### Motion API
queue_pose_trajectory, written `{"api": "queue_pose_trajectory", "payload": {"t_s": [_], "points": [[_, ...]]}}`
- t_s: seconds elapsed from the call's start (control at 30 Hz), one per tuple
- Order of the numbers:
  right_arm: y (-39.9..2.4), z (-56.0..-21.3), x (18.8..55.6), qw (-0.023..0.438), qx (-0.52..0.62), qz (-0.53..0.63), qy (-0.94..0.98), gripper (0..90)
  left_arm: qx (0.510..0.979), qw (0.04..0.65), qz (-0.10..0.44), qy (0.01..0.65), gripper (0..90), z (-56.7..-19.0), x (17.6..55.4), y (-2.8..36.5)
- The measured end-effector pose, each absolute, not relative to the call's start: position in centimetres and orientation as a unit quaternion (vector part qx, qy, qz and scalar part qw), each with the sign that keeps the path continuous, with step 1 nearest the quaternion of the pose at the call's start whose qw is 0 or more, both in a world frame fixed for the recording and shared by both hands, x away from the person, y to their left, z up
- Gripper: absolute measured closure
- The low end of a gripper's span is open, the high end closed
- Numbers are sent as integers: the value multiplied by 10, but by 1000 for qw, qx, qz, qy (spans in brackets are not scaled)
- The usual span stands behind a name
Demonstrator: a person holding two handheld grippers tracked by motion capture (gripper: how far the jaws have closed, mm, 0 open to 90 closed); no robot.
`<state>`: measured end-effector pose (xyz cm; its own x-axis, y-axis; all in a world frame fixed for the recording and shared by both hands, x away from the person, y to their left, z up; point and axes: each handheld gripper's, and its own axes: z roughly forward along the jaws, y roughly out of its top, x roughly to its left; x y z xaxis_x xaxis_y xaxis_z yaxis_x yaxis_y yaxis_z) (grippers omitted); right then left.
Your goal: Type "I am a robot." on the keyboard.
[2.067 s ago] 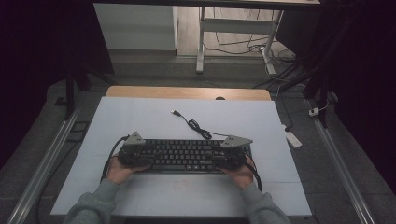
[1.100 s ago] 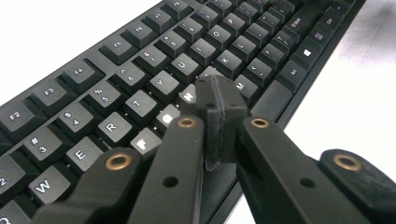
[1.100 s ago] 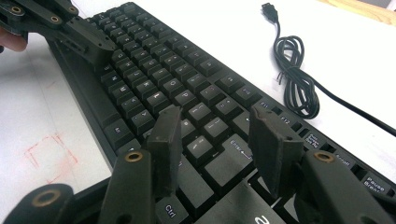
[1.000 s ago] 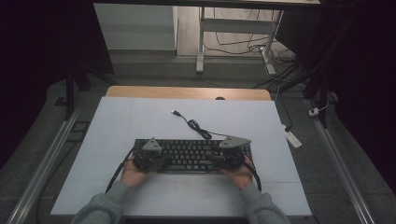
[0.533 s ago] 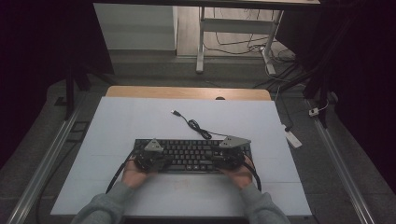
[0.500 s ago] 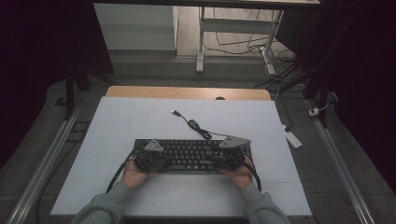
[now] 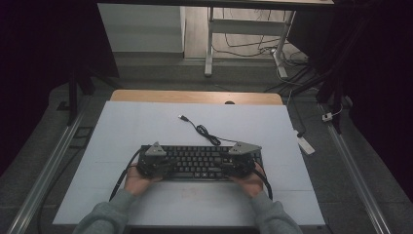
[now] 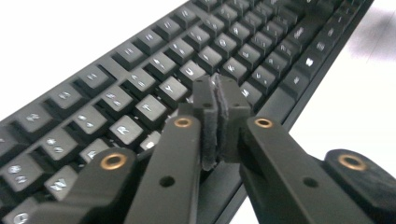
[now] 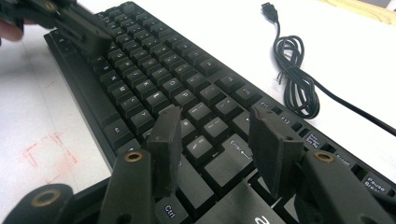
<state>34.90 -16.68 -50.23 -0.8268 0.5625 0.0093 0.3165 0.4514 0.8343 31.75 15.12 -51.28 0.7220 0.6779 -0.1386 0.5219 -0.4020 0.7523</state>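
Nearest the camera in the high view, two grey sleeves enter from the bottom edge, with the left hand [image 7: 132, 181] and right hand [image 7: 250, 181] resting on the table [image 7: 122, 131] at the near edge of the black keyboard [image 7: 199, 162]. Compared with the picture of two seconds ago, the left gripper [image 7: 155, 163] has moved inward from the keyboard's left end onto the keys; since one second ago both hands have kept nearly the same place. The right gripper [image 7: 237, 161] has stayed over the keyboard's right end throughout.

The left gripper view shows what the high view cannot resolve: the left gripper [image 8: 218, 100] has its jaws pressed together, pad against pad, with nothing between them, their tips just above the middle letter rows. The right gripper view shows the right gripper [image 9: 219, 135] with jaws spread apart, holding nothing, poised over the keys near the Enter key; the left gripper [image 9: 70, 21] appears in its far upper left corner.

The keyboard lies flat across the near half of the white table. Beyond it, its loosely coiled cable [image 7: 207, 134] runs to a USB plug [image 7: 183, 118] lying on the table; the right gripper view shows the cable [image 9: 296, 79] and plug [image 9: 269, 9] more sharply.
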Motion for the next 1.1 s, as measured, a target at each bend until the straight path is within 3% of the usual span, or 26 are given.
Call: {"api": "queue_pose_trajectory", "payload": {"t_s": [0.3, 0.6, 0.87, 1.1], "points": [[-166, -503, 349, 135, 261, 452, 842, 542, 809, 430, 102, 388, 564, -503, 317, 171], [-165, -504, 349, 134, 259, 448, 845, 540, 797, 419, 106, 421, 362, -501, 319, 189], [-164, -504, 349, 135, 260, 446, 846, 538, 792, 413, 99, 439, 272, -501, 321, 197], [-164, -504, 349, 133, 258, 447, 846, 538, 789, 413, 100, 444, 256, -501, 322, 199]]}}
